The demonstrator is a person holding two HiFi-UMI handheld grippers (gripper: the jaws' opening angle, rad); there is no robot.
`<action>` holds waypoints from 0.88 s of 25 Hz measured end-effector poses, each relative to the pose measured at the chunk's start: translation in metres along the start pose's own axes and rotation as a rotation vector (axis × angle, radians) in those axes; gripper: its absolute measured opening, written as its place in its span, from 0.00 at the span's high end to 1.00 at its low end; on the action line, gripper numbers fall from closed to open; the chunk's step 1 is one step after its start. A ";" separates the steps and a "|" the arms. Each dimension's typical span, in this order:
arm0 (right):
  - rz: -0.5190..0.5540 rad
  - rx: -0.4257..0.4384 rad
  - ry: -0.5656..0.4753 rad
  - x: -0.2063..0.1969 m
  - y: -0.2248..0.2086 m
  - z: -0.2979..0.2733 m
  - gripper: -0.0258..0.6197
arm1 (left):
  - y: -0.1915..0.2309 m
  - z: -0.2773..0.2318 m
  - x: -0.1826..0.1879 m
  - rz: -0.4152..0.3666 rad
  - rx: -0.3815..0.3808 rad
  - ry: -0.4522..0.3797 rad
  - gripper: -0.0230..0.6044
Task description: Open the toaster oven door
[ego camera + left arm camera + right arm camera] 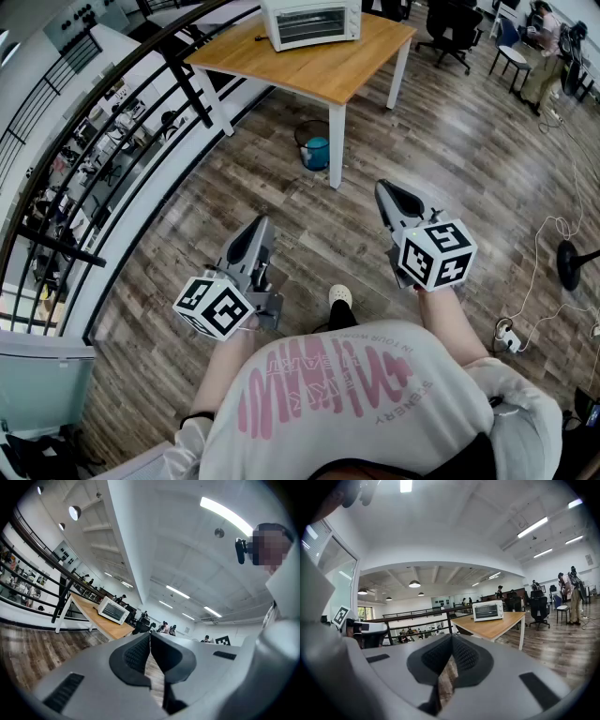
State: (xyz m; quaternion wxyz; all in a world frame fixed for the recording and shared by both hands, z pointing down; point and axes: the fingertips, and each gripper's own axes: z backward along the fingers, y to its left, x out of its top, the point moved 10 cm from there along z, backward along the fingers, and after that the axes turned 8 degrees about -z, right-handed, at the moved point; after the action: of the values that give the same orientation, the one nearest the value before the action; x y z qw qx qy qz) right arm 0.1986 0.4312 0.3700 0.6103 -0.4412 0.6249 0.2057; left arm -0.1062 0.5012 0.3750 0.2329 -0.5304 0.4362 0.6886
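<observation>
A white toaster oven (310,22) stands on a wooden table (347,67) far ahead, its glass door closed. It also shows small and distant as the toaster oven (113,611) in the left gripper view and the toaster oven (488,610) in the right gripper view. My left gripper (262,225) and right gripper (382,188) are held over the wood floor, well short of the table. Both are shut, pads together, with nothing between them. The left gripper (150,637) and right gripper (452,639) point toward the table.
A black railing (122,122) with a glass edge runs along the left. A small bin (315,147) sits under the table by its leg. Office chairs (455,28) and people stand at the far right. Cables and a power strip (509,337) lie on the floor at right.
</observation>
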 end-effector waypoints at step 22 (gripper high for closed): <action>-0.044 0.026 -0.019 0.057 -0.115 -0.113 0.95 | 0.060 -0.152 0.018 -0.009 0.009 -0.011 0.93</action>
State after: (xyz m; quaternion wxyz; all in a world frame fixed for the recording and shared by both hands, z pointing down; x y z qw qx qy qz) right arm 0.2328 0.2636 0.3680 0.6262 -0.4449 0.6119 0.1884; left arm -0.0787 0.3391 0.3703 0.2408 -0.5276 0.4357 0.6884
